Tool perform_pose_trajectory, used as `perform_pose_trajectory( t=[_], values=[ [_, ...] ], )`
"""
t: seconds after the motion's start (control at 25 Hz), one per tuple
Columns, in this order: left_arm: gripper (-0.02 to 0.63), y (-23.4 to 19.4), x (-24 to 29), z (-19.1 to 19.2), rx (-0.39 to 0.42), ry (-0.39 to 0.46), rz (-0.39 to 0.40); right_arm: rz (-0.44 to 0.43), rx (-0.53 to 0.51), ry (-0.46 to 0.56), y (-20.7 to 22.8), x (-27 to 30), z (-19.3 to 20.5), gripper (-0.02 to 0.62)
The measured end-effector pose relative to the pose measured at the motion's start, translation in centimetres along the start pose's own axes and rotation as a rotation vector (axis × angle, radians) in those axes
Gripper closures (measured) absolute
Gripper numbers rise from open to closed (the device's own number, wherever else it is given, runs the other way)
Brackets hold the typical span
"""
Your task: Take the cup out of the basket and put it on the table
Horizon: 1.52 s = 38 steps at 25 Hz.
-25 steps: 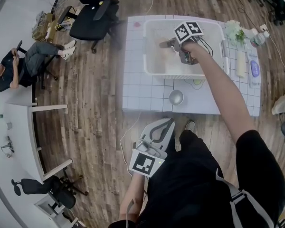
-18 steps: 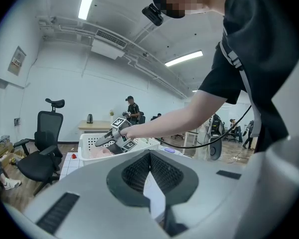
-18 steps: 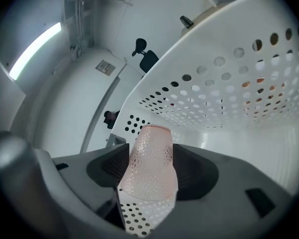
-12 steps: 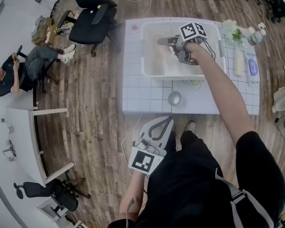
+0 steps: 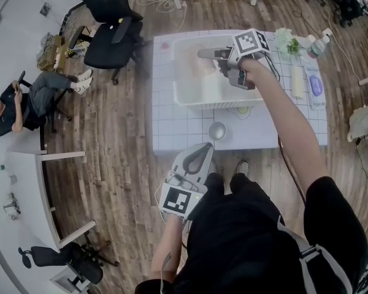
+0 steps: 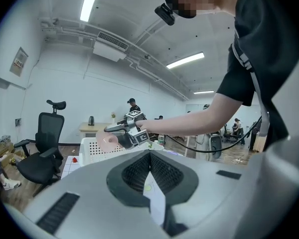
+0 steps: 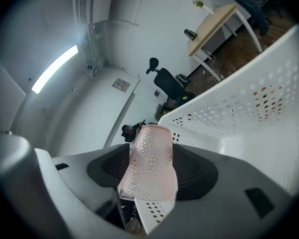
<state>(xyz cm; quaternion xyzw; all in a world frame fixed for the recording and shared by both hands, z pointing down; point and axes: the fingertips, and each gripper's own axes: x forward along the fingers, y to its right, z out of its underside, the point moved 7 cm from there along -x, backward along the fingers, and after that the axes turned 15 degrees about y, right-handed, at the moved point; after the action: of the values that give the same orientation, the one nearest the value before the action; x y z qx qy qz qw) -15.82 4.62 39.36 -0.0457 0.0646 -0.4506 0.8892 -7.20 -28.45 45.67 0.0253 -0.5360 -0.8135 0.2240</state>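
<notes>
A pale pink cup [image 5: 202, 67] sits between the jaws of my right gripper [image 5: 210, 60], held over the inside of the white perforated basket [image 5: 179, 78] on the tiled table [image 5: 172, 133]. In the right gripper view the cup [image 7: 150, 158] fills the gap between the jaws, both pressed against its sides, with the basket wall [image 7: 249, 118] behind. From the left gripper view the cup [image 6: 108, 143] hangs at rim height of the basket [image 6: 87, 151]. My left gripper [image 5: 203, 150] is shut and empty, low by my body, short of the table's near edge.
A metal bowl [image 5: 217, 130] stands on the table in front of the basket. Bottles [image 5: 298, 81] and a small plant [image 5: 285, 41] line the table's right side. A black office chair [image 5: 107, 35] is left of the table; a person [image 5: 15, 106] sits far left.
My right gripper has moved a little left and up inside the basket with the cup in it. My left gripper has come slightly closer to the table.
</notes>
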Motion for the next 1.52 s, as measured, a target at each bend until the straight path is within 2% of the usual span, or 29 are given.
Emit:
perform_pose_trajectory(
  t=[0.16,0.72,1.12,1.52],
  values=[
    [0.597,-0.5,1.1,0.3,0.006,-0.037,-0.003,-0.03,-0.016,0.053,-2.6,-3.2,-0.5,0.314],
    [0.597,-0.1,4.0,1.3,-0.007,-0.044,0.03,-0.262,0.176,0.285,-7.0,-15.6,3.7,0.314],
    [0.597,2.4,3.7,-0.4,-0.013,-0.003,0.026,-0.393,0.293,0.423,-9.3,-24.2,10.2,0.314],
    [0.597,5.7,2.8,-1.3,-0.057,0.09,0.005,-0.468,0.368,0.514,-10.4,-30.7,16.9,0.314]
  ],
)
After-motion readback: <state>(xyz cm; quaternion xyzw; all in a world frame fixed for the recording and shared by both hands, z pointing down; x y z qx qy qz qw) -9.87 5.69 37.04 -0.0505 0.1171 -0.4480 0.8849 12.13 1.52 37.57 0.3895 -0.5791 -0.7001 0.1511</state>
